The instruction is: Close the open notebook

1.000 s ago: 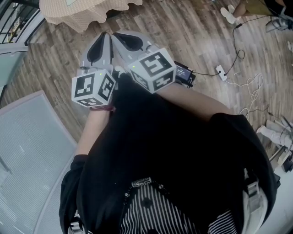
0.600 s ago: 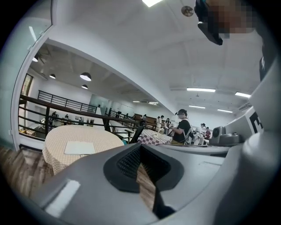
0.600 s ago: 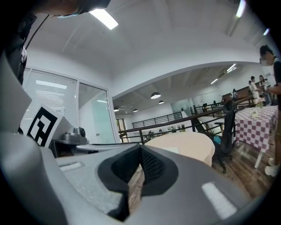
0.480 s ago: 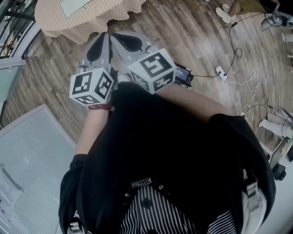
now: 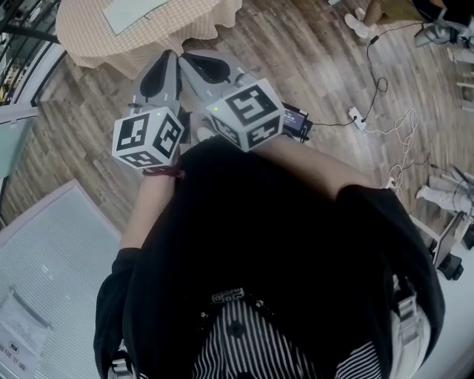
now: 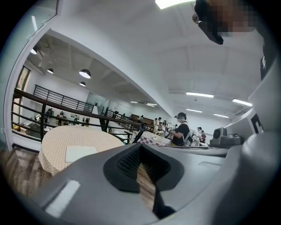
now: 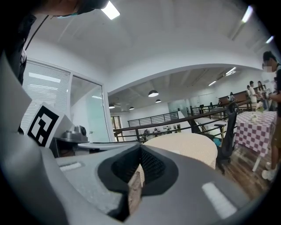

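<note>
A round table with a beige checked cloth (image 5: 85, 33) stands ahead on the wooden floor. A pale flat notebook (image 5: 137, 11) lies on it, also visible in the left gripper view as the notebook (image 6: 80, 153). I cannot tell from here whether it lies open. My left gripper (image 5: 170, 55) and right gripper (image 5: 187, 55) are held side by side in front of the chest, pointing at the table and well short of it. Both are shut with nothing between the jaws, as the left gripper (image 6: 140, 147) and right gripper (image 7: 140, 148) views show.
A frosted glass panel (image 5: 44, 252) stands at the lower left. Cables and a power strip (image 5: 359, 117) lie on the floor at right, near a black device (image 5: 300, 120). A black railing (image 6: 66, 105) runs behind the table. An office chair (image 7: 226, 132) stands to its right.
The beige table and the notebook have come further into the head view from the top, closer to me. Both grippers keep their place before the chest, still shut.
</note>
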